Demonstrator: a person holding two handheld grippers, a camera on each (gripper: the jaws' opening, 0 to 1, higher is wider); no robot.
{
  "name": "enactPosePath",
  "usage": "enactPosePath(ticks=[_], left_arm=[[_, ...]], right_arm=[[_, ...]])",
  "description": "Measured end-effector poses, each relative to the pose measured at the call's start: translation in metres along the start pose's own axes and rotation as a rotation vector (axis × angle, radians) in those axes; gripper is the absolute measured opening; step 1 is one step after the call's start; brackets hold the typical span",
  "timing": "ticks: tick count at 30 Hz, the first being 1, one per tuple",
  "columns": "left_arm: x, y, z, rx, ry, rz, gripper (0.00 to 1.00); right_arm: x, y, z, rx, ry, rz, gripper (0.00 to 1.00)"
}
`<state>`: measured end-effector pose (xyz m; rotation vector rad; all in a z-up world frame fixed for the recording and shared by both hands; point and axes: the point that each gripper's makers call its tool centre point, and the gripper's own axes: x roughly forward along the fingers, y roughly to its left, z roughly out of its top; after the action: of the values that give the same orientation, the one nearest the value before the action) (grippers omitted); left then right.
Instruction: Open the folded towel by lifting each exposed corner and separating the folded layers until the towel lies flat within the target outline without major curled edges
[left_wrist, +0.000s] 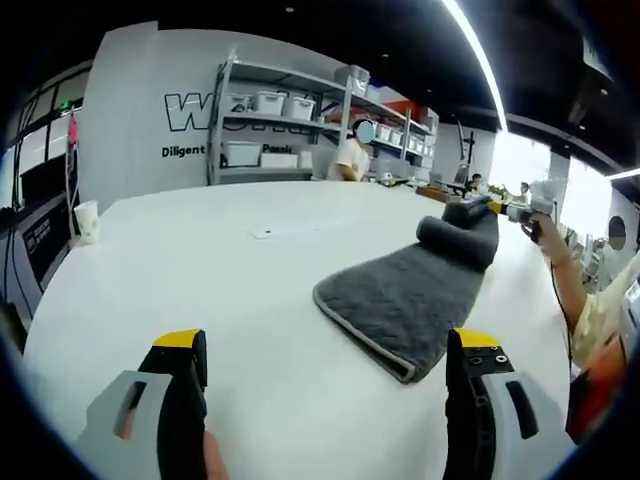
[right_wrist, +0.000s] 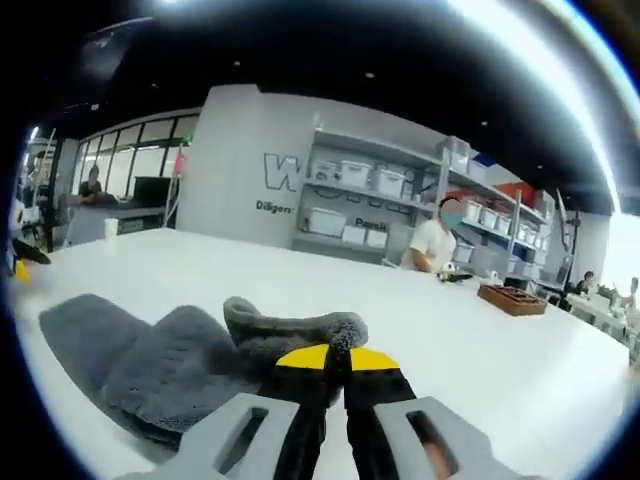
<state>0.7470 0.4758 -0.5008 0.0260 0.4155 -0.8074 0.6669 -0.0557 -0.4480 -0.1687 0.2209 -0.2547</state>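
A grey towel (left_wrist: 405, 295) lies on the white table (left_wrist: 200, 270), its near end flat with a pale hem. Its far end is bunched into a thick roll (left_wrist: 458, 240). My left gripper (left_wrist: 328, 352) hovers over the table in front of the towel's near corner, jaws wide open with nothing between them. In the left gripper view my right gripper (left_wrist: 468, 209) sits at the rolled far end, held by a hand. My right gripper (right_wrist: 335, 358) is shut, its yellow tips pinching a raised fold of the towel (right_wrist: 290, 332). The rest of the towel (right_wrist: 140, 360) spreads to the left.
A paper cup (left_wrist: 87, 220) stands at the table's left edge and a small white item (left_wrist: 265, 232) lies mid-table. Shelving with bins (left_wrist: 290, 110) and a person (left_wrist: 350, 155) are behind. A brown tray (right_wrist: 512, 298) sits farther along the table. A person's arm (left_wrist: 565, 285) reaches in from the right.
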Motion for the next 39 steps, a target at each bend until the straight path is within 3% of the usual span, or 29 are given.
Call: enactPosePath(ticks=[3, 14, 21, 25, 35, 39], left_arm=[[-0.002, -0.01, 0.006, -0.013, -0.027, -0.038, 0.98], [-0.001, -0.002, 0.001, 0.013, 0.0, 0.001, 0.98], [0.001, 0.0, -0.002, 0.008, 0.011, 0.004, 0.98], [0.001, 0.0, -0.003, 0.007, 0.013, 0.005, 0.98], [0.001, -0.001, -0.004, 0.005, 0.016, 0.006, 0.98], [0.001, -0.001, -0.004, 0.006, 0.015, 0.006, 0.98]], right_arm=[[0.005, -0.006, -0.019, -0.011, 0.059, -0.007, 0.0], [0.014, -0.028, -0.085, -0.075, 0.255, -0.045, 0.0], [0.014, -0.037, -0.109, -0.082, 0.334, -0.042, 0.0], [0.012, -0.044, -0.118, -0.081, 0.357, -0.063, 0.0], [0.011, -0.048, -0.117, -0.081, 0.348, -0.077, 0.0], [-0.003, -0.069, -0.117, -0.041, 0.342, -0.152, 0.0]])
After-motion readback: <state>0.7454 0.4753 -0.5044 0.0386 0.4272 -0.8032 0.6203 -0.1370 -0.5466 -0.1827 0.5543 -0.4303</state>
